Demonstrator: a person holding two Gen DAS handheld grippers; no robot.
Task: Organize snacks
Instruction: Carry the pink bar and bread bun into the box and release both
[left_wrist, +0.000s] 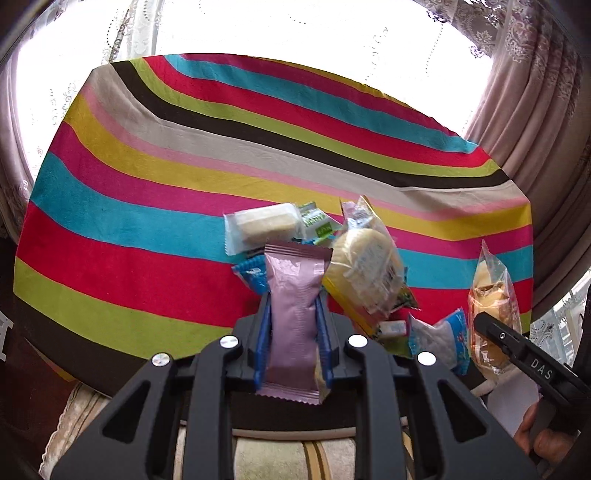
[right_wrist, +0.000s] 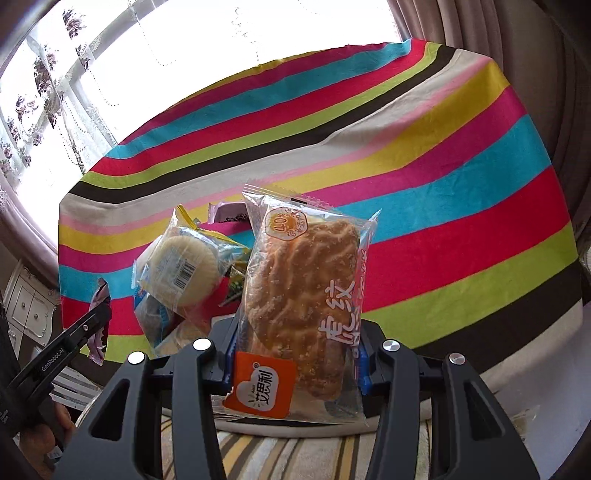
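While curtains (left_wrist: 535, 122) hung at 12 o'clock behind the striped tabletop (left_wrist: 147, 206), the left hand-held gripper (left_wrist: 293, 314) clamped a mauve wafer packet (left_wrist: 293, 317); the right hand-held gripper (right_wrist: 299, 332) clamped a bread packet (right_wrist: 303, 295).

Right wrist view: bread packet (right_wrist: 303, 306) hides the blue fingers (right_wrist: 364, 365) and part of the snack pile (right_wrist: 184, 273); left wrist view: pink wrapper (left_wrist: 293, 321) covers a packet beneath.

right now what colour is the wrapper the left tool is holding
Pale purple wrapper, clearest in the left wrist view.
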